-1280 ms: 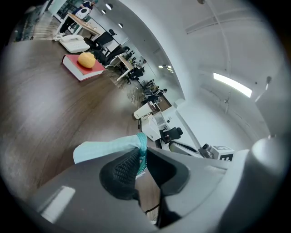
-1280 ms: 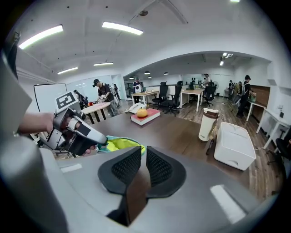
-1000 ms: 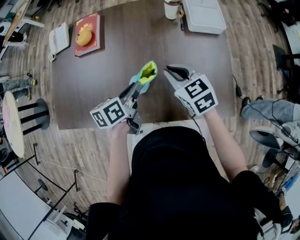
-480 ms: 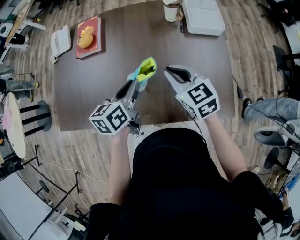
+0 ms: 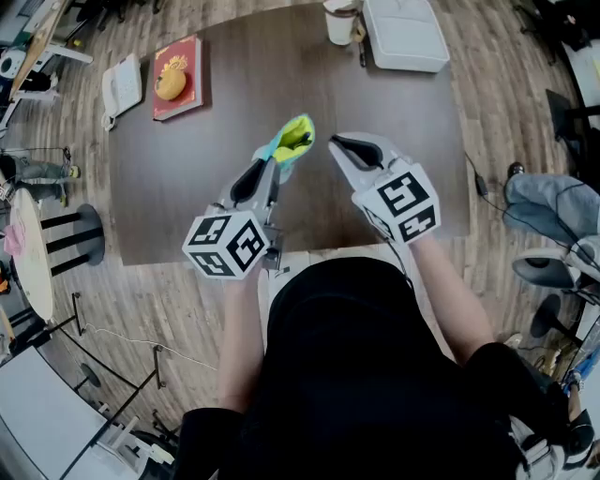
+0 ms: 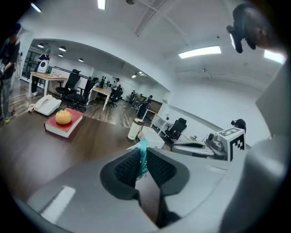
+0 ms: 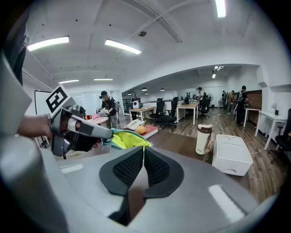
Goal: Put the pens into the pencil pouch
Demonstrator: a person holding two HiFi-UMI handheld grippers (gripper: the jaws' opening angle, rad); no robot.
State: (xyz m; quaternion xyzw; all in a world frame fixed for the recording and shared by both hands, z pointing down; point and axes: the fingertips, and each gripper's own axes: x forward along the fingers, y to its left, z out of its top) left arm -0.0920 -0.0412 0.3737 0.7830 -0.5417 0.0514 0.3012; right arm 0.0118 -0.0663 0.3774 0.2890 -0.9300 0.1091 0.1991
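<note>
A teal pencil pouch (image 5: 292,138) with a yellow lining hangs above the dark table (image 5: 187,178), its mouth gaping upward. My left gripper (image 5: 273,166) is shut on the pouch's teal edge (image 6: 142,156), which shows pinched between the ribbed pads. Just right of the pouch, my right gripper (image 5: 335,142) has just been closing and now stands shut with nothing between its jaws (image 7: 142,153). In the right gripper view the pouch (image 7: 128,139) sits just beyond its tips, with the left gripper (image 7: 79,129) at the left. No pen shows in any view.
A red book (image 5: 178,56) with an orange fruit on it and a white phone (image 5: 122,82) lie at the table's far left. A cup (image 5: 339,21) and a white box (image 5: 405,33) stand at the far edge. Office chairs and a person's leg (image 5: 553,202) are at the right.
My left gripper has risen and rolled, lifting the pouch a little. The right gripper's jaws have closed on nothing and it has lifted slightly.
</note>
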